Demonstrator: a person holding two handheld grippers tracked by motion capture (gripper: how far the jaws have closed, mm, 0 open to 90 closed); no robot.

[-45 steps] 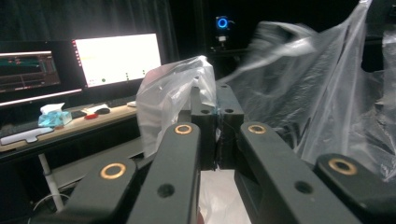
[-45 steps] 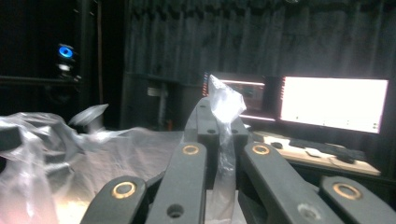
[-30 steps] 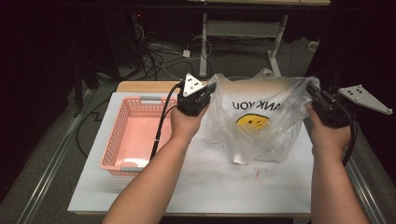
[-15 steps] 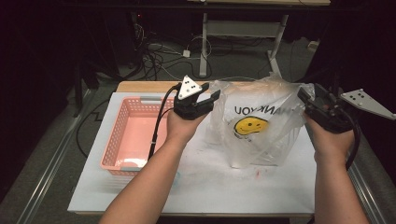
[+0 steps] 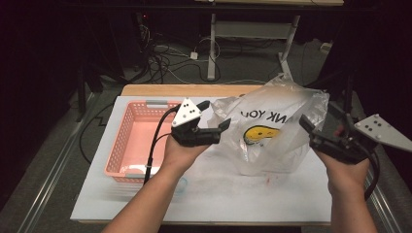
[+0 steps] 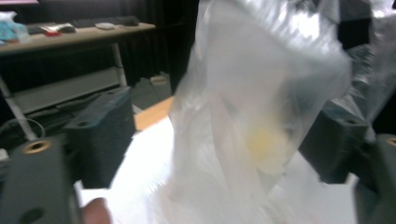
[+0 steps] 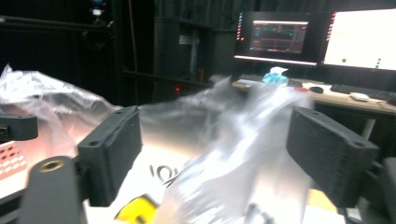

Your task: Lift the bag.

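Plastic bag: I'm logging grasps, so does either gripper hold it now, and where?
Neither does. The left gripper and right gripper have just been opening; the plastic bag stands unheld.

Left gripper (image 5: 215,116) jaws just opened, off plastic bag (image 5: 272,128) edge, pulled back toward 9 o'clock. Right gripper (image 5: 318,127) jaws just opened too, drawn toward 3 o'clock. Bag released, slumped on table, top edge no longer stretched between grippers.
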